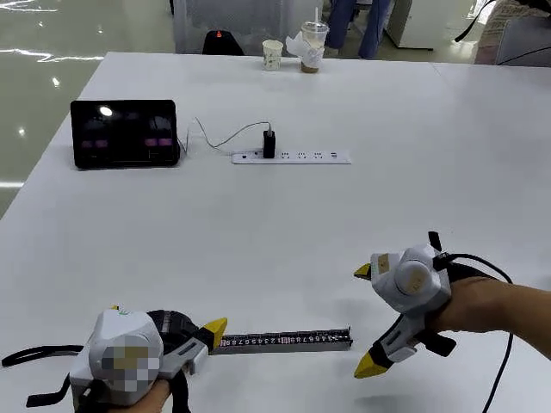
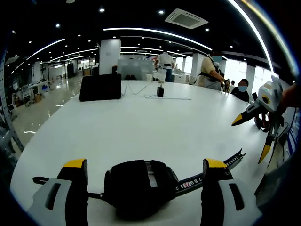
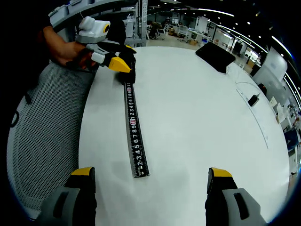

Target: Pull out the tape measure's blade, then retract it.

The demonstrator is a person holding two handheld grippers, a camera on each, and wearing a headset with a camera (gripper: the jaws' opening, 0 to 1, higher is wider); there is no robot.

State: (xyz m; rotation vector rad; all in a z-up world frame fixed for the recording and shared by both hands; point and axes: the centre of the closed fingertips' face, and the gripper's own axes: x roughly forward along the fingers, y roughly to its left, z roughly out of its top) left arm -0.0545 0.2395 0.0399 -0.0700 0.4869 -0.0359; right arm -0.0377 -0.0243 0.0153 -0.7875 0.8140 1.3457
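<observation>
left gripper (image 2: 145, 164) — jaws spread, flanking black tape-measure case (image 2: 138, 188) with gaps | dark numbered blade (image 3: 134, 132) extended flat on white bench (image 1: 275, 224) | right gripper (image 3: 150, 172) — jaws released, near blade tip

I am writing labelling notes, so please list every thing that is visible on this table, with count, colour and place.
table: one, white, under everything.
tape measure case: one, black, near edge.
blade: one, black with white numbers, pulled out, flat on the table.
tablet: one, black, far left.
power strip: one, white, middle.
plug: one, black, in the strip.
paper cup: one, white, far edge.
plastic cup: one, clear, beside the paper cup.
left gripper: one, white, yellow-tipped fingers open either side of the case.
right gripper: one, same colours, fingers open, near the blade's free end.
</observation>
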